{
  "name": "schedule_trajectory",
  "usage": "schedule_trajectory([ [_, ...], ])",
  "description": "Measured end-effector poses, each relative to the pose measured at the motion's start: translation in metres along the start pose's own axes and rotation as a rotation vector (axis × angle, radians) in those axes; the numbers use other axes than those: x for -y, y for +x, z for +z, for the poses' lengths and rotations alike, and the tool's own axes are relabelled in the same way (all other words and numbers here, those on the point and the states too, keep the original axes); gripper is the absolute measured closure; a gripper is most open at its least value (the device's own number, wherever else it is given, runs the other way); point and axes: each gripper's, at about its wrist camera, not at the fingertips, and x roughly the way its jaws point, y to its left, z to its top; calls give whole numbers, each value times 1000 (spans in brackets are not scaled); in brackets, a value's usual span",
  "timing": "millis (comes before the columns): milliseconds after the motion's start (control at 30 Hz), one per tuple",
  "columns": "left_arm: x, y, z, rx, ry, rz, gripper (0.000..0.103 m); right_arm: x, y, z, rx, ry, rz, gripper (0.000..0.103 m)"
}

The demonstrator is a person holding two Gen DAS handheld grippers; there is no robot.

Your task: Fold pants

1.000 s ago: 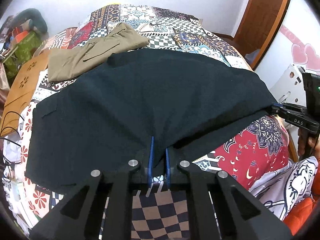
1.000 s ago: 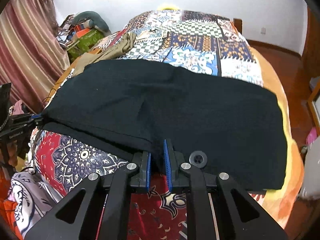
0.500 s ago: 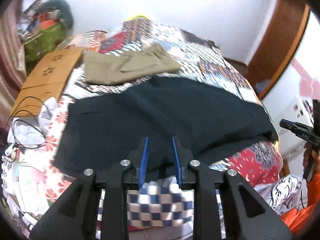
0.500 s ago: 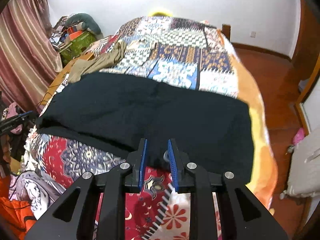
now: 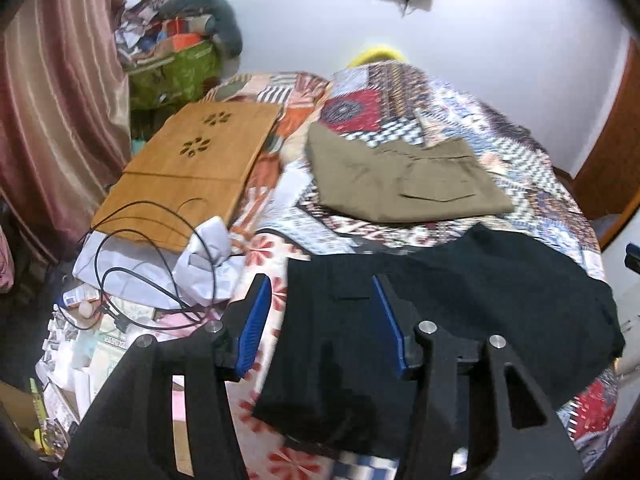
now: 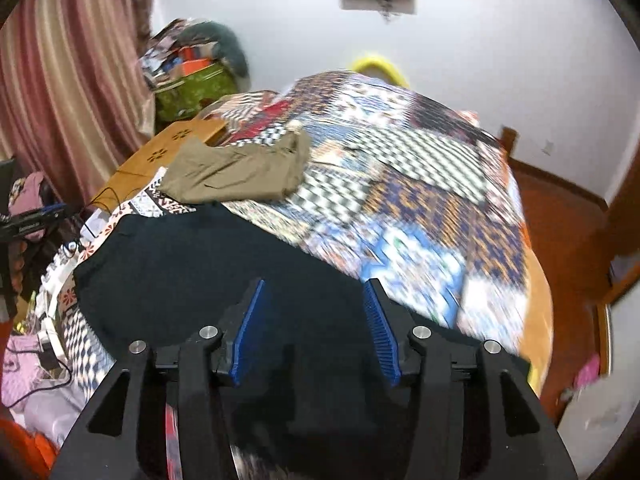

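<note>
Black pants (image 5: pixel 460 312) lie folded flat across the near part of a patchwork bed; they also show in the right wrist view (image 6: pixel 208 280). My left gripper (image 5: pixel 320 320) is open and empty, raised above the pants' left end. My right gripper (image 6: pixel 314 324) is open and empty, raised above the pants' near edge. Folded khaki pants (image 5: pixel 404 176) lie farther back on the bed, also seen in the right wrist view (image 6: pixel 240 172).
A wooden board (image 5: pixel 192 168) and black cables (image 5: pixel 160 264) over white paper sit at the bed's left side. Clutter and a green bag (image 5: pixel 176 72) stand by the curtain (image 5: pixel 52 112). A wooden door (image 5: pixel 616 152) is at right. The other gripper (image 6: pixel 32 220) shows at far left.
Both grippers let go of the black pants, opened wide and pulled up and back. The pants now rest flat on the bed.
</note>
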Motion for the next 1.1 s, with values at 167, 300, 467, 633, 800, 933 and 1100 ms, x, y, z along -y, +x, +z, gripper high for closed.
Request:
schedule_trajectory([
  [167,-21,43,8,-92,-21,-21,49,-23,45,33,-29,-74,50,56],
  [300,-23,75,6,-155,-36,-52,45,-43,82,56,-62,-127,102,56],
  [467,-14,105,3,-209,-11,-83,45,-70,129,73,-135,-183,176,56],
  [633,-7,128,0,-260,-5,-123,45,-92,166,80,-218,-226,252,56],
  [800,-8,138,-2,-259,-20,-177,37,-109,194,79,-305,-269,308,56],
  [933,-5,141,3,-259,-20,-188,37,-119,212,75,-377,-294,342,56],
  [1100,5,140,5,-229,17,-168,49,-126,221,76,-399,-286,372,59],
])
